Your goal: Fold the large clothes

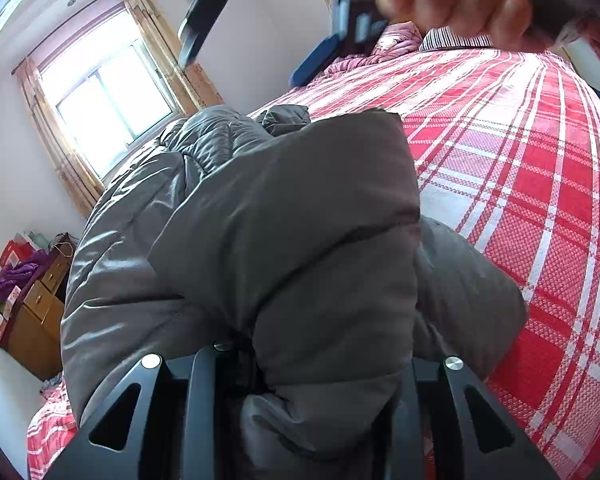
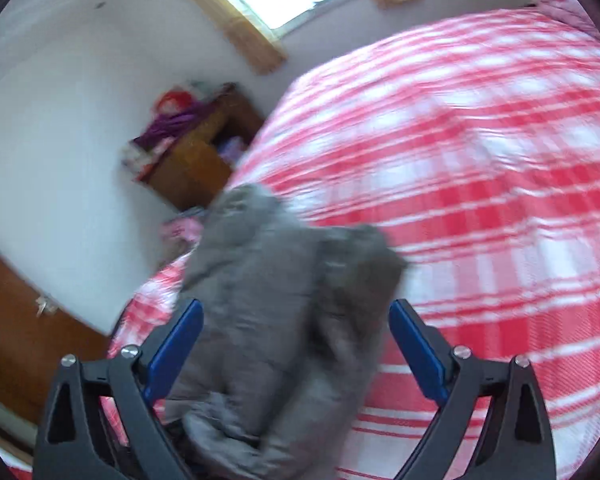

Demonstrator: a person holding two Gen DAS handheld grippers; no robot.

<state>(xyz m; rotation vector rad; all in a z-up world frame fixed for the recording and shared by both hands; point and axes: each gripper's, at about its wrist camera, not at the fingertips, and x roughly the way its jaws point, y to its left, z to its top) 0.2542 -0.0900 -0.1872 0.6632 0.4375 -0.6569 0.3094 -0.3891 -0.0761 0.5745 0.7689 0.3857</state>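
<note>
- The grey padded jacket (image 1: 284, 216) lies bunched at the near edge of the bed (image 1: 520, 184) — a fold is in hand, not yet flat.
- The left gripper (image 1: 320, 392) has its jaws narrowed onto a thick fold of the jacket.
- The right gripper (image 2: 296, 344) stands with jaws wide, jacket between them but unpressed.
- Next, probably: the right one takes a fresh edge to lay over.

Red-white plaid bedspread (image 1: 520, 168); bright window (image 1: 104, 88) with tan curtains (image 1: 156, 36); wooden cabinet (image 1: 40, 312), purple cloth (image 1: 14, 276) on top.
</note>
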